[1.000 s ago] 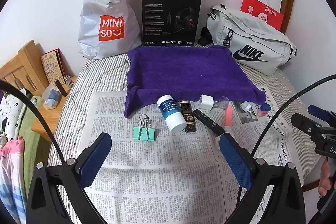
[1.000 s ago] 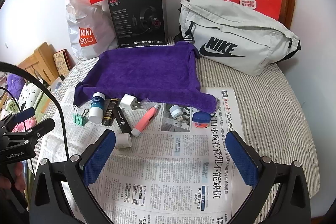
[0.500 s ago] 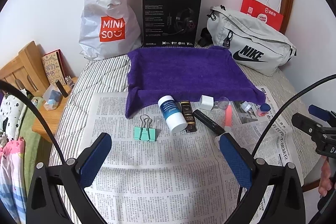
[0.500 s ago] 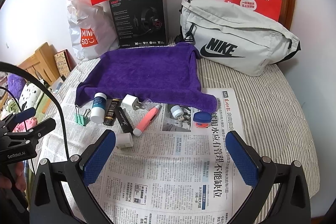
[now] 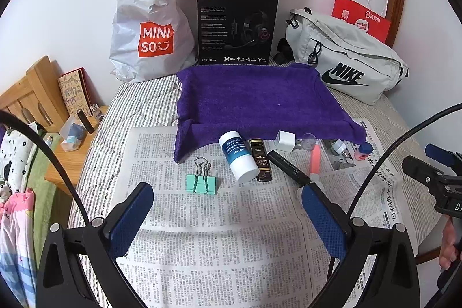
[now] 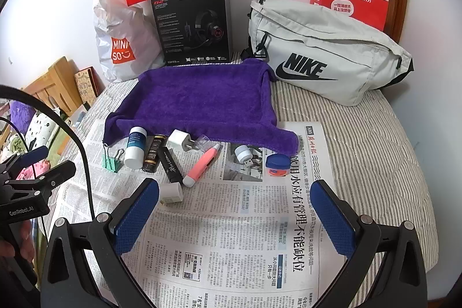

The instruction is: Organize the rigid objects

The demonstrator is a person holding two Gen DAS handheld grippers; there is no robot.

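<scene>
Newspaper [image 6: 231, 221] is covering the striped bed, with the binder clip [image 5: 201, 183], white bottle [image 5: 238, 156], black tube [image 6: 171, 165], pink pen [image 6: 202, 163] and blue tin [image 6: 277, 163] lying below the purple towel [image 5: 254, 97]. Left gripper [image 5: 225, 210] and right gripper [image 6: 236, 210] are hovering wide open, holding nothing.

I count one purple terry towel [image 6: 202, 97] spread on the bed, and along its near edge ten small items: one mint-green binder clip [image 5: 201, 183], one white cylindrical bottle with a dark blue label [image 5: 238, 156], one flat black-and-gold box [image 5: 260, 160], one black tube with script lettering [image 6: 171, 164], one white square wall plug [image 6: 180, 140], one clear plastic cap [image 6: 203, 139], one pink pen-shaped stick [image 6: 202, 165], one small white USB lamp [image 6: 244, 154], one blue-lidded balm tin [image 6: 277, 163] and one short white block [image 6: 171, 192]. Behind, I count four bags and one black headset box [image 6: 193, 25].
</scene>
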